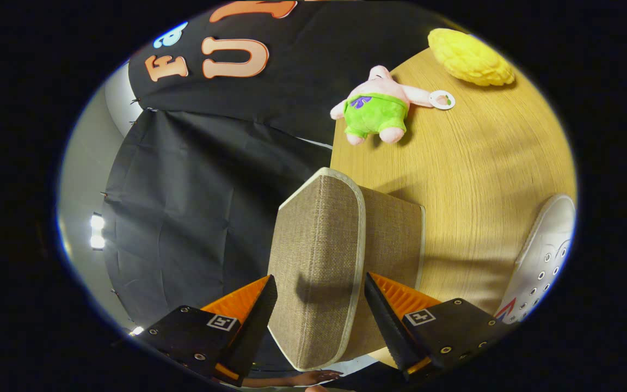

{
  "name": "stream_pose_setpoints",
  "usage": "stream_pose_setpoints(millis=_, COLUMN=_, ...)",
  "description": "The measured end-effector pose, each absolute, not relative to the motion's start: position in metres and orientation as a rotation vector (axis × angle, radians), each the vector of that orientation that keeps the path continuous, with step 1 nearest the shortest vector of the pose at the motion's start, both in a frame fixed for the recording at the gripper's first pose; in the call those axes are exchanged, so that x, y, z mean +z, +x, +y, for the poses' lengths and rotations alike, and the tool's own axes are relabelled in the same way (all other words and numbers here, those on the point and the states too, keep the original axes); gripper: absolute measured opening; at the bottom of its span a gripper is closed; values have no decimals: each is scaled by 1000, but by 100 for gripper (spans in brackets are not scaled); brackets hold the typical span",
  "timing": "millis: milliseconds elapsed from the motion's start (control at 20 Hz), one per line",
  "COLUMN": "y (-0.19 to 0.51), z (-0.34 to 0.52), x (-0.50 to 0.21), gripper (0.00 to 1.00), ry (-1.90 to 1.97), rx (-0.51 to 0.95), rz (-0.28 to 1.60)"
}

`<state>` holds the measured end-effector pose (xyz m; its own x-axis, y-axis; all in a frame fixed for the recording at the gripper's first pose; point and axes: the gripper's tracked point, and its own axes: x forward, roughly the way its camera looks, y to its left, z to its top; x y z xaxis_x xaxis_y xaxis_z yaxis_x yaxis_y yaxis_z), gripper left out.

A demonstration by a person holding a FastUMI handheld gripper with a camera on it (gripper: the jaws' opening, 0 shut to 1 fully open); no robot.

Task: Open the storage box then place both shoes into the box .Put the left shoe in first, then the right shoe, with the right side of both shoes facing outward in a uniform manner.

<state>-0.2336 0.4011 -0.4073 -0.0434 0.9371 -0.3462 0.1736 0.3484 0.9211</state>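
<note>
The gripper [319, 296] is open, its two fingers standing on either side of the raised lid [319, 256] of the beige woven-fabric storage box [392, 239], not pressing it. The box stands at the edge of the light wooden table [487, 179]. A white lace-up shoe [545, 256] lies near the table's side, apart from the box. At the far edge lie a pink plush toy in green shorts [376, 106] and a yellow knitted cushion [471, 57]. Black cloth [194, 207] forms the wall behind.
</note>
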Motion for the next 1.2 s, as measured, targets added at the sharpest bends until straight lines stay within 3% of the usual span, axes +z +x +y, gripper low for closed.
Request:
stream_pose_setpoints(millis=450, y=-235, z=409, x=-392, gripper=95, ry=1295, rx=911, rz=1480)
stream_pose_setpoints(millis=650, y=-223, z=394, x=-371, gripper=78, ry=1374, rx=934, rz=1453)
stream_pose_setpoints(millis=900, y=-206, z=387, x=-355, gripper=46, ry=1459, rx=921, rz=1389)
stream_pose_setpoints(millis=1000, y=-212, z=393, x=-369, gripper=38, ry=1401, rx=901, rz=1414)
stream_pose_setpoints(millis=1200, y=-227, z=408, x=-382, gripper=36, ry=1333, rx=896, rz=1472)
